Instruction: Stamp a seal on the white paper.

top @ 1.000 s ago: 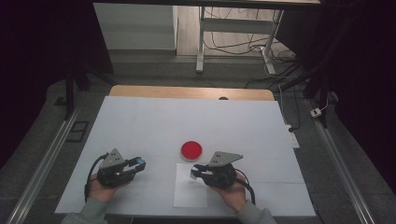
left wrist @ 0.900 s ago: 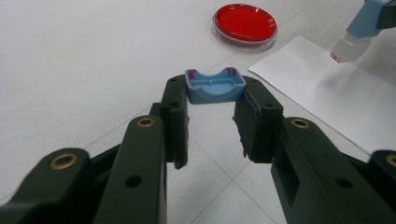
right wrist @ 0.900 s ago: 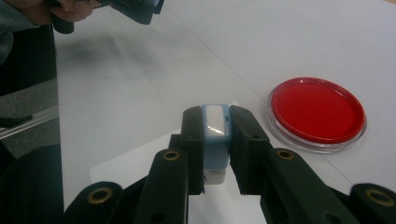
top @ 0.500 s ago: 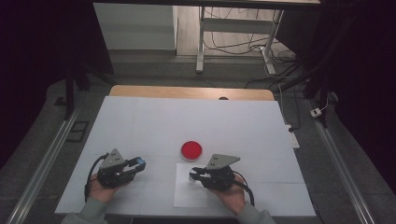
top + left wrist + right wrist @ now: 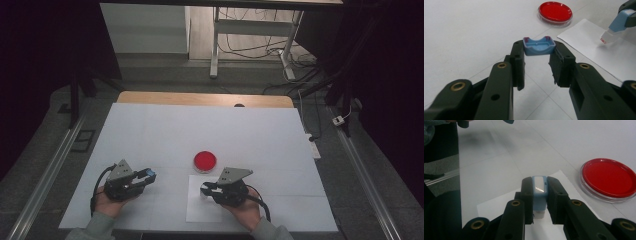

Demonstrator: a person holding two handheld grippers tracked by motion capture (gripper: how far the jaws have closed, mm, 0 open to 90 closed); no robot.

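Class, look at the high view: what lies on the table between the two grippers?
Nothing: between the left gripper holding the blue cap and the right gripper, only bare white table shows.

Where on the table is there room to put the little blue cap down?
The white table is bare across its far half, beyond the round red dish, and between the left gripper and the white paper sheet. It is crowded around dish, sheet and right gripper.

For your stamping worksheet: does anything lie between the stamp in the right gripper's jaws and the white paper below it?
Nothing visible does. The right gripper holds the blue stamp over bare white paper. The red dish sits beyond the sheet, and the left gripper holds the blue cap off to one side.
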